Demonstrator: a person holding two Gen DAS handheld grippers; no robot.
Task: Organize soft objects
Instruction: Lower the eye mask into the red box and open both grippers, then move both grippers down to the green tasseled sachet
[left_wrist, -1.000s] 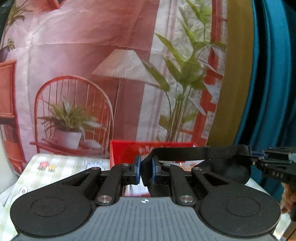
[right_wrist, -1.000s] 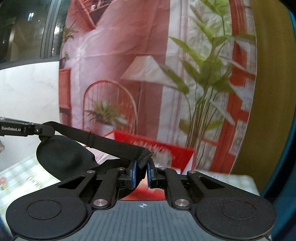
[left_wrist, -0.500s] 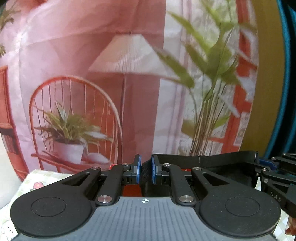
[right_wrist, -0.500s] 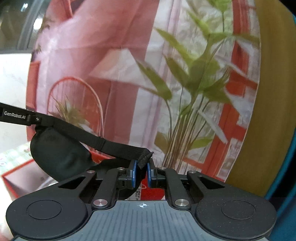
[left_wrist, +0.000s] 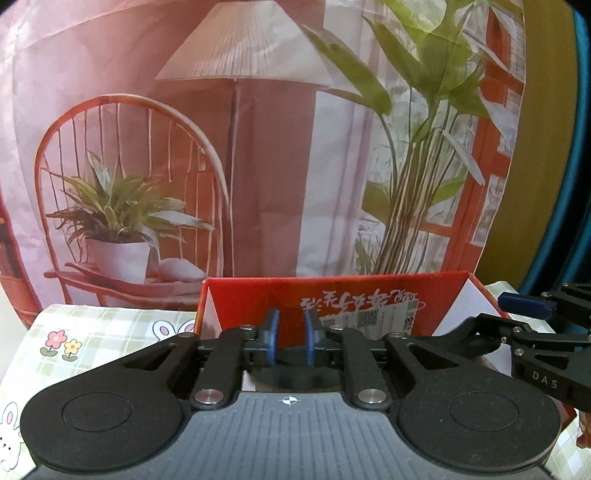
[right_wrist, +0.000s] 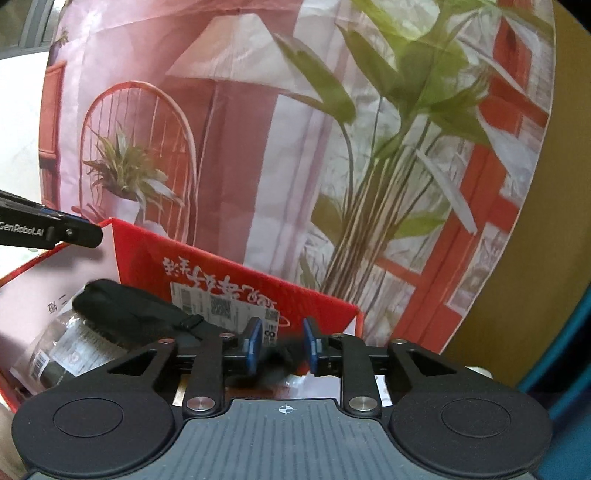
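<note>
The black eye mask (right_wrist: 125, 306) lies inside the red cardboard box (right_wrist: 229, 273), resting on a plastic-wrapped package (right_wrist: 66, 350). Its strap end (right_wrist: 277, 360) hangs blurred and loose between the jaws of my right gripper (right_wrist: 281, 343), which are opening; the blue pads do not press on it. My left gripper (left_wrist: 291, 334) hovers over the box (left_wrist: 332, 295), its jaws opening too, with a dark part of the mask (left_wrist: 295, 376) showing below the gap. Each gripper sees the other: the right gripper (left_wrist: 509, 314) at the right edge, the left gripper (right_wrist: 74, 229) at the left edge.
The box stands on a green checked tablecloth (left_wrist: 92, 332) printed with rabbits and flowers. Right behind it hangs a backdrop cloth (left_wrist: 258, 147) printed with a chair, a lamp and plants. A teal curtain (left_wrist: 580, 184) hangs at the right.
Both grippers came forward and down over the red box. Their jaws, shut on the mask's stretched strap before, have parted, and the mask has dropped into the box.
</note>
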